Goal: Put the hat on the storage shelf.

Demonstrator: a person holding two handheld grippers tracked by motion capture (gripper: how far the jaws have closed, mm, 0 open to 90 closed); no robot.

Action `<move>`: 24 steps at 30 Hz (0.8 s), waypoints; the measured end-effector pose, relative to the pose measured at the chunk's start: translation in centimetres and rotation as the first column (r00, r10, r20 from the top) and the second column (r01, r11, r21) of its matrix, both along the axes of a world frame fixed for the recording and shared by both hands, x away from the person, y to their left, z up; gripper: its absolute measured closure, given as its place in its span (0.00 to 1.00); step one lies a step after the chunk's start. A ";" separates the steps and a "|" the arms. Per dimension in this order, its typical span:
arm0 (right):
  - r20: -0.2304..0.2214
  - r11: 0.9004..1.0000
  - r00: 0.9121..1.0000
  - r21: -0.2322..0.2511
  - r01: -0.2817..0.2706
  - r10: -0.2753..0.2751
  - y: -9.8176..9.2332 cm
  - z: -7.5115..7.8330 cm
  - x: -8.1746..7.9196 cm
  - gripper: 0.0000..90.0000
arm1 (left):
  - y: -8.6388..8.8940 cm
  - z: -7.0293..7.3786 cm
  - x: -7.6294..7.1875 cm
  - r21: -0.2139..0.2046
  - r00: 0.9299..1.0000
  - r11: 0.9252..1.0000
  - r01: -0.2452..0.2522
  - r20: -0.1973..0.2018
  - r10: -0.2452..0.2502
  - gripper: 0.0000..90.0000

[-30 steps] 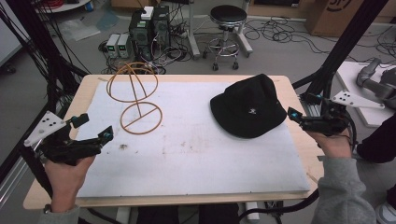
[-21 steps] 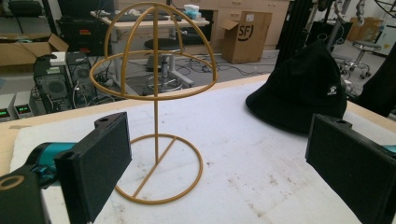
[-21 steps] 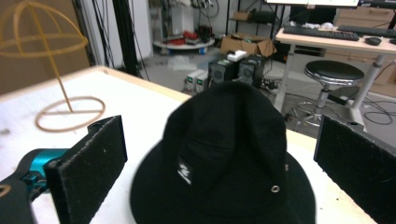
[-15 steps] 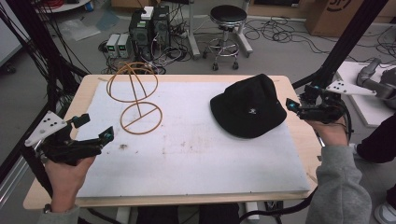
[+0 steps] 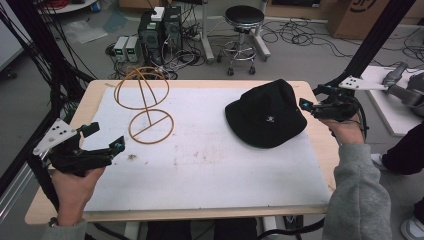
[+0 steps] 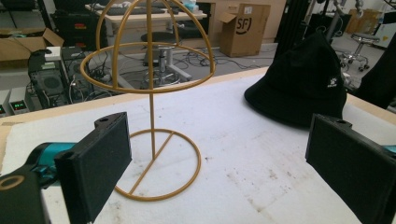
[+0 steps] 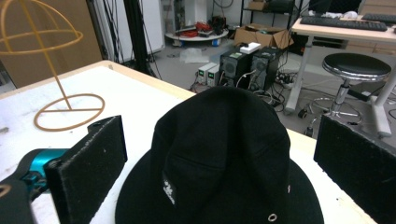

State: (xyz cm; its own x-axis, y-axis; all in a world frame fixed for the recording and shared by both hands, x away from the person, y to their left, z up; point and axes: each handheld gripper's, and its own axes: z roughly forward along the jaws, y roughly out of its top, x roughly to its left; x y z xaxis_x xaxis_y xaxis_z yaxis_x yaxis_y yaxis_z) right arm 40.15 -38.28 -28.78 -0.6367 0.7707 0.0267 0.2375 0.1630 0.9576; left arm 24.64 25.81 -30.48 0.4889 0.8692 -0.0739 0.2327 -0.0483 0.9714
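Right gripper (image 5: 311,100) has climbed from the counter's (image 5: 200,175) right edge up toward the black hat (image 5: 265,120), and now sits just beside its brim, jaws spread, hat dead ahead between them. Left gripper (image 5: 102,137) waits low, jaws open too, facing the gold wire stand (image 5: 145,107) well left of the hat
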 end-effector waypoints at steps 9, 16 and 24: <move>0.010 1.000 1.000 -0.018 -0.025 0.025 0.6 0.0 1.9 0.02 | -0.1 0.0 0.0 -0.001 1.000 1.000 0.001 -0.001 -0.001 0.08; 0.001 0.999 0.999 -0.024 -0.047 0.047 1.3 -0.7 3.5 0.02 | -0.1 -0.1 0.2 0.001 1.000 1.000 0.003 -0.004 -0.003 0.08; -0.011 0.996 0.998 -0.051 -0.067 0.067 2.4 -0.6 5.5 0.02 | -0.1 -0.2 0.2 0.008 1.000 1.000 0.000 -0.007 0.000 0.08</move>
